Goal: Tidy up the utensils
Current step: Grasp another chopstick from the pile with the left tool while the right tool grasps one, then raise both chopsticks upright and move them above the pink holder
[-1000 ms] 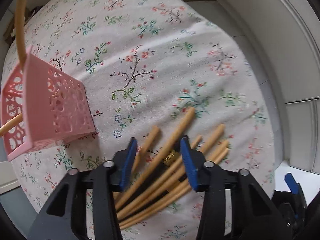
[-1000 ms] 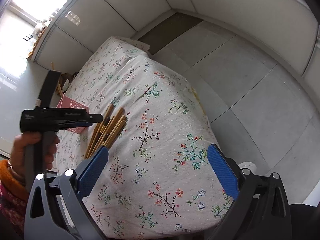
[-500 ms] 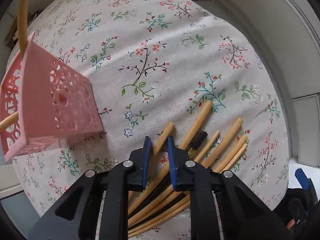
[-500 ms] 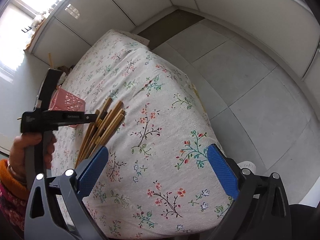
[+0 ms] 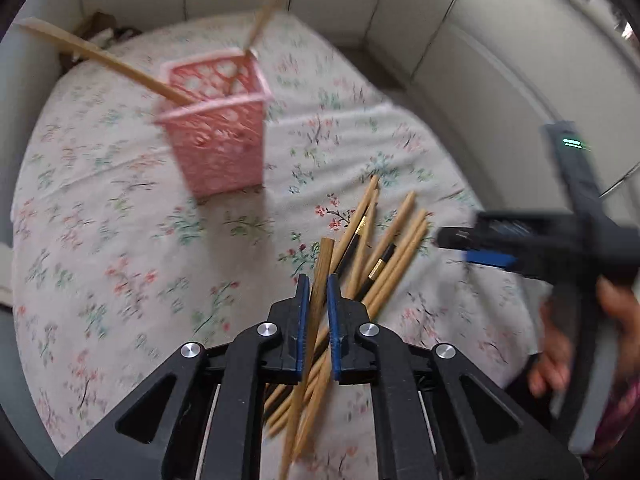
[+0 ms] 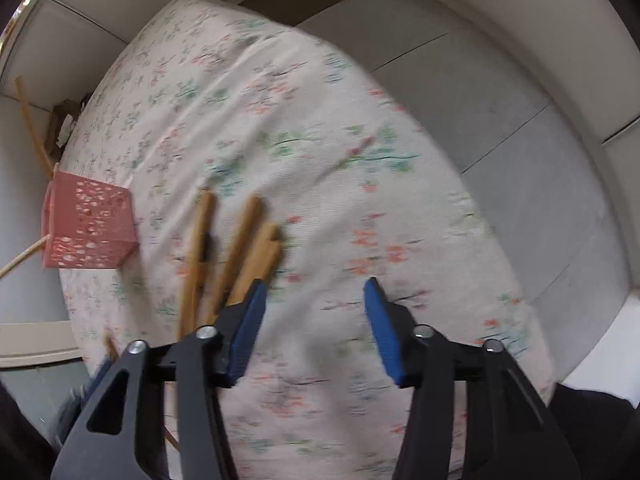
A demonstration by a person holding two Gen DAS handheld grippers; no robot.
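Observation:
My left gripper [image 5: 318,286] is shut on one wooden stick [image 5: 323,264] and holds it lifted above the pile of wooden sticks [image 5: 394,236] lying on the floral cloth. A pink perforated basket [image 5: 218,140] stands beyond, with two sticks [image 5: 120,66] leaning out of it. My right gripper [image 6: 314,294] is open and empty, just right of the pile [image 6: 236,248]; it also shows at the right of the left wrist view [image 5: 488,258]. The basket sits at the left in the right wrist view [image 6: 88,226].
The floral-cloth table [image 5: 100,240] is rounded, with its edge close on the right [image 6: 500,240]. Grey tiled floor [image 6: 520,120] and white panel walls [image 5: 480,60] surround it. Some clutter sits in the far corner [image 5: 104,30].
My left gripper closed on one stick and lifted it, swinging to face the basket. My right gripper moved in low toward the pile, still open.

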